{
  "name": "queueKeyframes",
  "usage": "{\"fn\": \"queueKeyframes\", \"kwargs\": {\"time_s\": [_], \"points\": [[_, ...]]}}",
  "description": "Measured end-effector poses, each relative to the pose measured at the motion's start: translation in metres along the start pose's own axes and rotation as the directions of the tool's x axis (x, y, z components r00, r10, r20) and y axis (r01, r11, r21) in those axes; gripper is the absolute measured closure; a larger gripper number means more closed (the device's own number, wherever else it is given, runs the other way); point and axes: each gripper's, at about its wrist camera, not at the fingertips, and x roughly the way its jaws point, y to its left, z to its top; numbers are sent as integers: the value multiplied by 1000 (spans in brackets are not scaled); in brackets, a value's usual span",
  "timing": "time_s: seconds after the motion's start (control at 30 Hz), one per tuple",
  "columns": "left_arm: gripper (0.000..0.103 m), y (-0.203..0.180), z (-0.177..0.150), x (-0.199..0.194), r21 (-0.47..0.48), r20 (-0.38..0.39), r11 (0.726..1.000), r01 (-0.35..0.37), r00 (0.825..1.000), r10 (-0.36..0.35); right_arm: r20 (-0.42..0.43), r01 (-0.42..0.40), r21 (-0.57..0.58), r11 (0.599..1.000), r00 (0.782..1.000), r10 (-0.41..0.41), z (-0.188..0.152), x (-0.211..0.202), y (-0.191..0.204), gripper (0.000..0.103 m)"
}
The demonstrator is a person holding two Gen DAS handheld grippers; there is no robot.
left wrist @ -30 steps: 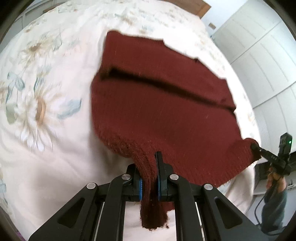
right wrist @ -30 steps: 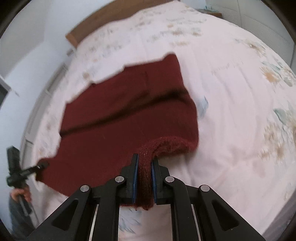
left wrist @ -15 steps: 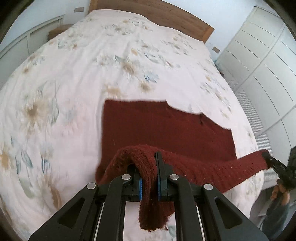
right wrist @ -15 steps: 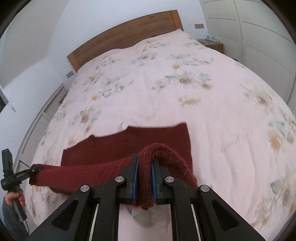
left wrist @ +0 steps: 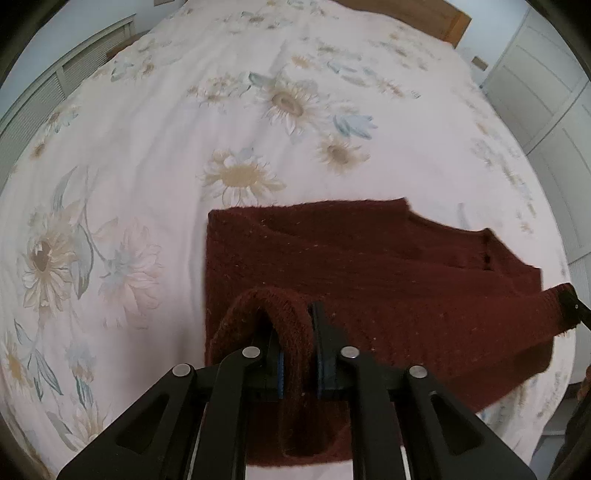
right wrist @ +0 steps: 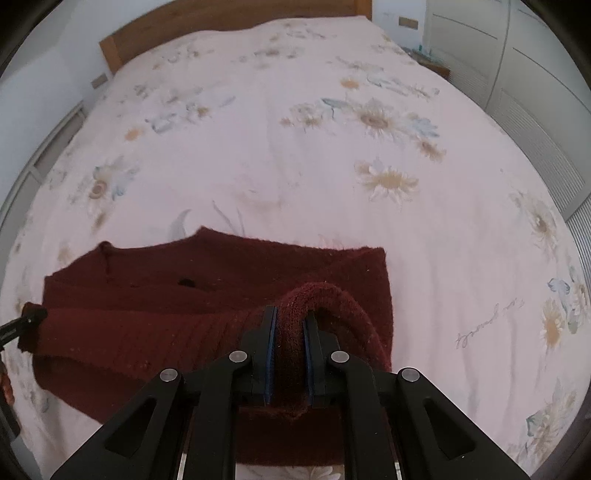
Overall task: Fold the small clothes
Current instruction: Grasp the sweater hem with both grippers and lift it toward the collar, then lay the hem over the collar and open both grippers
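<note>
A dark red sweater (left wrist: 369,273) lies on the floral bedspread (left wrist: 166,155), at its near end, well away from the wooden headboard (right wrist: 207,26). The left gripper (left wrist: 297,332) is clamped on a thick folded edge of the sweater at its left corner, and the right gripper (right wrist: 290,332) is clamped on the same edge at the right corner. That edge stretches between the two grippers, raised above the rest of the sweater, which lies flat.

The sweater's (left wrist: 369,280) lower part is hidden behind the left gripper (left wrist: 297,325) at 6 o'clock. The other gripper (left wrist: 576,310) is cut off at 3 o'clock. The bedspread's (right wrist: 258,147) far flowers are blurred.
</note>
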Motion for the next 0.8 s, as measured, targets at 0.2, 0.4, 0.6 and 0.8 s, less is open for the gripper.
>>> {"fn": "queueKeyframes", "kwargs": {"time_s": [0.2,0.4,0.6,0.8], "points": [[86,-4,2,3,13,-25,998,-57,998,58,-1,-7,1,1000,1000,7,-2,2,-2,76],[40,-10,5,-26,-17,45,1000,-9,999,10,65,22,-20,1000,998,-20,-7,-25,2,32],[13,-38,-1,-53,69,90,998,-14,996,8,121,-32,-73,997,992,41,-20,-46,24,16],[1,-68,-20,-54,132,131,991,-14,991,-3,155,-48,-182,982,985,77,-42,-46,68,0]]}}
